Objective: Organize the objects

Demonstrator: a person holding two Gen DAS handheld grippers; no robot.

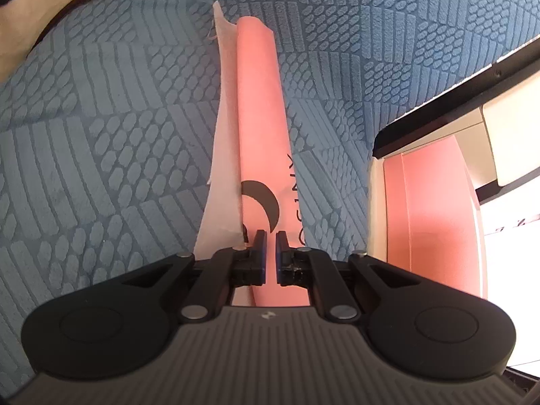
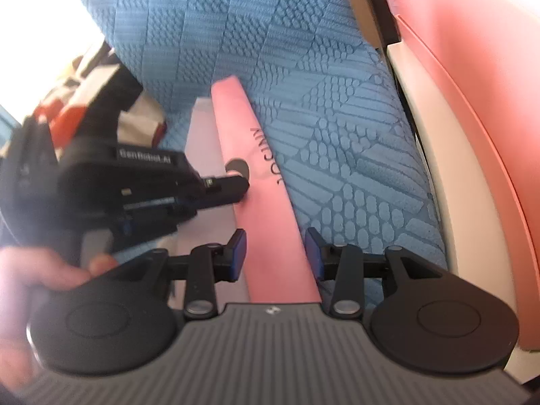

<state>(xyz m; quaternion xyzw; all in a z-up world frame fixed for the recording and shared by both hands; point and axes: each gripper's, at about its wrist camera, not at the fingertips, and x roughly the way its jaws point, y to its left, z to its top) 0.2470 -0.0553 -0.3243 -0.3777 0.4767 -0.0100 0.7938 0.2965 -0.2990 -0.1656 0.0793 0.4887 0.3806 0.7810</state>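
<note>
Pink paper sleeve, long and flat, printed with a dark crescent logo, lying on blue textured fabric and running up the centre of both wrist views; a white sheet lies beneath it, along its left edge. Left tongs nearly pressed together, pinching the sleeve beside the logo. Right tongs spread, 1 pad on either side of the sleeve's lower part, not pressing. Pink-and-cream box along the right edge of the frame.
</note>
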